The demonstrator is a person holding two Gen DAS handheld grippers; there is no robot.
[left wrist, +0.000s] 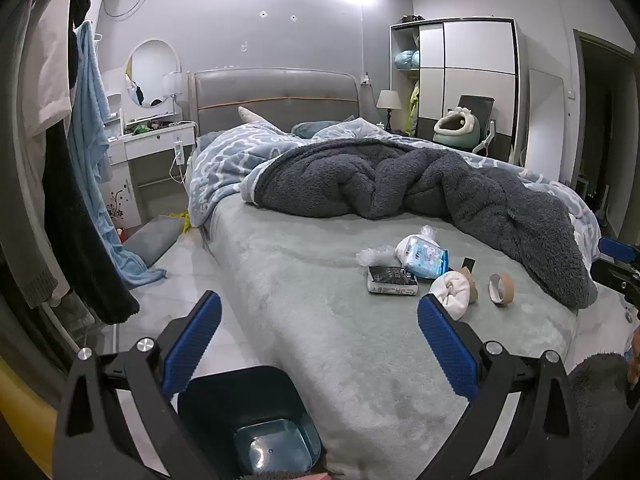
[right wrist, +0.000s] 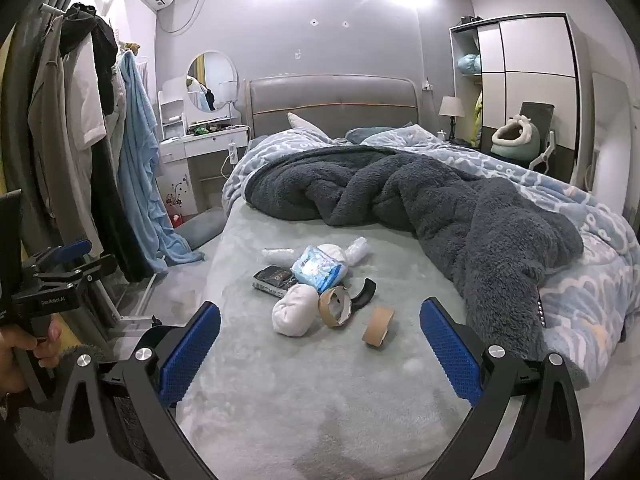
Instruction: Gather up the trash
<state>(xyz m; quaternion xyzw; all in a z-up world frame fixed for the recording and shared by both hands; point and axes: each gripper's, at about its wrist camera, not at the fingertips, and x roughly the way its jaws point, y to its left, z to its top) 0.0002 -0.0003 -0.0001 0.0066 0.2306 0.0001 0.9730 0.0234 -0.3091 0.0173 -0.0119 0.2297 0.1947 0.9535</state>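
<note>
A small heap of trash lies on the grey-green bed sheet [right wrist: 280, 392]. It holds a blue-and-white tissue pack [right wrist: 318, 270], a black box [right wrist: 274, 278], a white balled-up wad [right wrist: 294, 314], a brown tape core [right wrist: 334, 306], a brown tape roll [right wrist: 378, 326], a black curved piece [right wrist: 364, 292] and crumpled clear plastic [right wrist: 356, 252]. My right gripper [right wrist: 320, 344] hovers open just short of the heap, nothing between its blue pads. My left gripper [left wrist: 320, 340] is open too and empty, over the bed's left edge. A dark blue bin [left wrist: 248, 420] stands below it; the heap [left wrist: 424, 258] lies ahead to the right.
A dark fleece blanket [right wrist: 460, 208] and a blue patterned quilt [right wrist: 580, 280] are bunched on the far and right side of the bed. Clothes hang on a rack [right wrist: 100, 120] at left. A white dressing table [right wrist: 200, 144] and a wardrobe [right wrist: 528, 80] stand at the back.
</note>
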